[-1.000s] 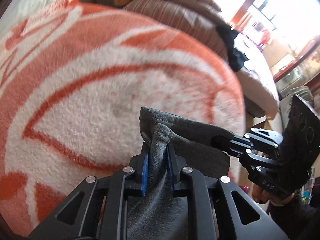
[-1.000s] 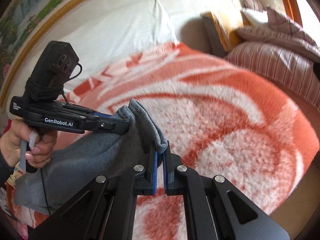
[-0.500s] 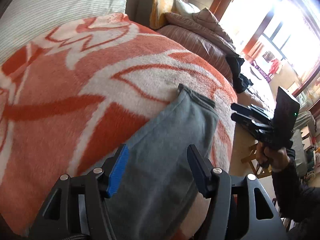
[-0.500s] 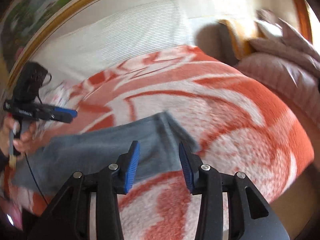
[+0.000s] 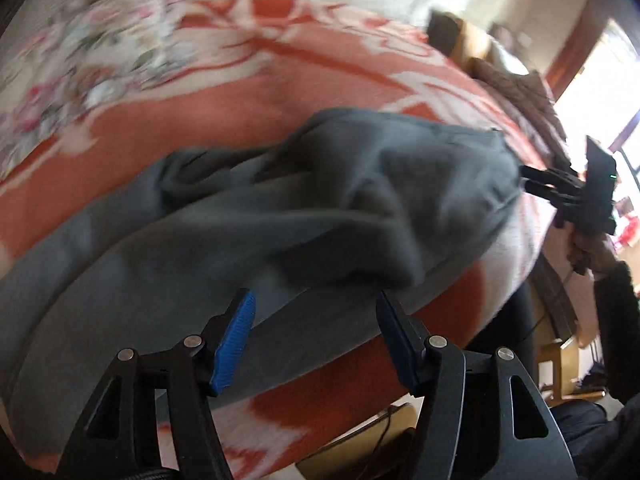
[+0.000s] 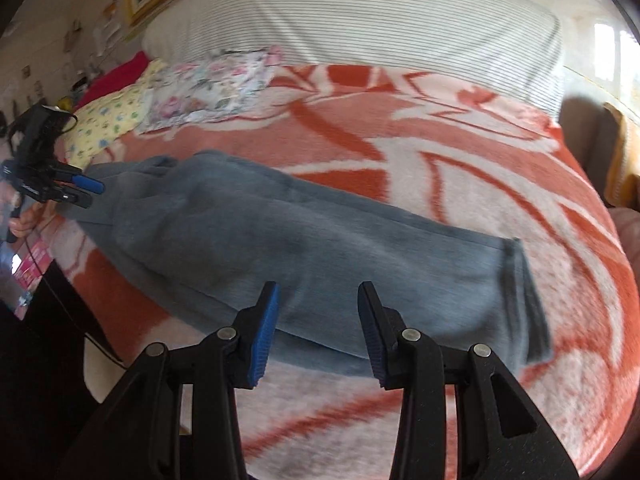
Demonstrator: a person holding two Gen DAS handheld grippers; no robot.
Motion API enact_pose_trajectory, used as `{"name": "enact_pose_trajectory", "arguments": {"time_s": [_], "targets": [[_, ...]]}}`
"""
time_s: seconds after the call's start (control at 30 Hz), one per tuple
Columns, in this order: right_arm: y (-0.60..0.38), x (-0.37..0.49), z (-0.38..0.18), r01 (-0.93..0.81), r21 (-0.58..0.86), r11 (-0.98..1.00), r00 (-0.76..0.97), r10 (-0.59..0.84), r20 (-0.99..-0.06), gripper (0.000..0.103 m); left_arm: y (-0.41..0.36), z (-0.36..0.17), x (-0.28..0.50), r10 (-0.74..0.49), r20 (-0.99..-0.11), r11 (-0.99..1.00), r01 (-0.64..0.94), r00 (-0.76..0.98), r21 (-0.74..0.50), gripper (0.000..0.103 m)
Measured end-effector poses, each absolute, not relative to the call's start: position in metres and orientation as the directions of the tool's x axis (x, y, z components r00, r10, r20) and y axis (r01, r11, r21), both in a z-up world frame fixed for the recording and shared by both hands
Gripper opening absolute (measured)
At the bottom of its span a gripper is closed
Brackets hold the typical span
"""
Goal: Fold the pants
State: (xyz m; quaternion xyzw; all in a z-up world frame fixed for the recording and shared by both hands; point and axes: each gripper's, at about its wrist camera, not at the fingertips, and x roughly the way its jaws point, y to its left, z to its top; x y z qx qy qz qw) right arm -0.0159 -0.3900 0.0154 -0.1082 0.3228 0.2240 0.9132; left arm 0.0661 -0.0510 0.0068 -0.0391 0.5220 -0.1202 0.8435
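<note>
Grey pants (image 6: 304,236) lie stretched across the orange and white blanket (image 6: 460,152), legs together, cuff end at the right (image 6: 520,280). In the left wrist view the pants (image 5: 320,208) look rumpled near the waist. My left gripper (image 5: 314,320) is open and empty, hovering over the waist end; it also shows in the right wrist view (image 6: 86,192) at the far left. My right gripper (image 6: 318,312) is open and empty above the front edge of the legs; it shows in the left wrist view (image 5: 532,180) beside the cuff end.
A striped white bolster (image 6: 360,20) lies along the back of the bed. Floral (image 6: 212,84) and yellow (image 6: 108,120) pillows sit at the back left. The bed's front edge drops off below the grippers. A brown striped cushion (image 5: 520,88) lies at the right.
Both grippers have let go of the pants and opened. The pants now lie flat on the blanket. Both grippers have pulled back, the left toward the waist end.
</note>
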Motion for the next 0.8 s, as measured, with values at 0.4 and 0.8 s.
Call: {"name": "enact_pose_trajectory", "arguments": {"time_s": [0.4, 0.8], "targets": [[-0.291, 0.002, -0.018, -0.664, -0.139, 0.735, 0.551, 0.355, -0.755, 0.042, -0.037, -0.045, 0.059, -0.057, -0.920, 0.933, 0.348, 0.387, 0.088, 0.064], [-0.276, -0.002, -0.028, -0.717, -0.262, 0.646, 0.526, 0.255, -0.811, 0.042, -0.030, -0.059, 0.054, -0.043, -0.922, 0.882, 0.449, 0.385, 0.146, 0.064]]}}
